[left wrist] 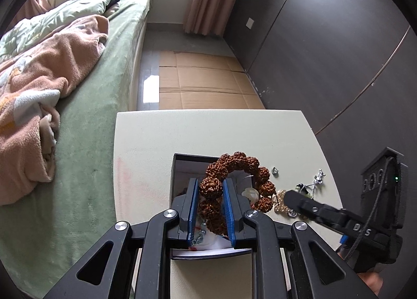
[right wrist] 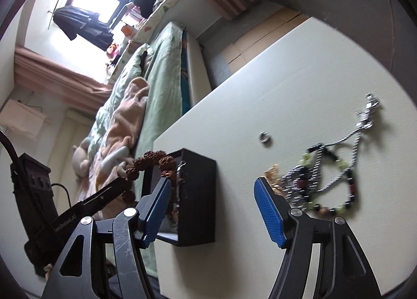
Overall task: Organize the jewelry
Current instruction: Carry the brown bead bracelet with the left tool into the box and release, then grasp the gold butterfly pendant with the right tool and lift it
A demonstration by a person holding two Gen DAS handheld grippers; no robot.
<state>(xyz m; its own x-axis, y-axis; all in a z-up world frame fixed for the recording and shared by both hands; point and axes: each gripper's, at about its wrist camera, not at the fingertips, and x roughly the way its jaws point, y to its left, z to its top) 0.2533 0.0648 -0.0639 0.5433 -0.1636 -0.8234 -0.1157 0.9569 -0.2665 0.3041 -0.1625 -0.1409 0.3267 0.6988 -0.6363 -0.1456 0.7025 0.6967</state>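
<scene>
My left gripper [left wrist: 211, 189] is shut on a brown knobbly bead bracelet [left wrist: 242, 166] and holds it over the open black jewelry box [left wrist: 175, 168] on the cream table. The bracelet also shows in the right wrist view [right wrist: 151, 159] above the box [right wrist: 198, 194]. My right gripper [right wrist: 212, 200] is open and empty, low over the table beside the box. Loose jewelry lies to its right: a silver chain with a pendant [right wrist: 363, 121], a green-and-black bead bracelet [right wrist: 349, 187] and a small silver ring [right wrist: 265, 138]. The right gripper's finger [left wrist: 294, 198] shows near this pile.
The cream table [left wrist: 208, 132] stands next to a bed with green sheet [left wrist: 88, 121] and a pink blanket [left wrist: 39, 85]. Flattened cardboard [left wrist: 203, 82] covers the floor beyond. A dark wardrobe wall [left wrist: 325, 51] is on the right. Other jewelry lies inside the box.
</scene>
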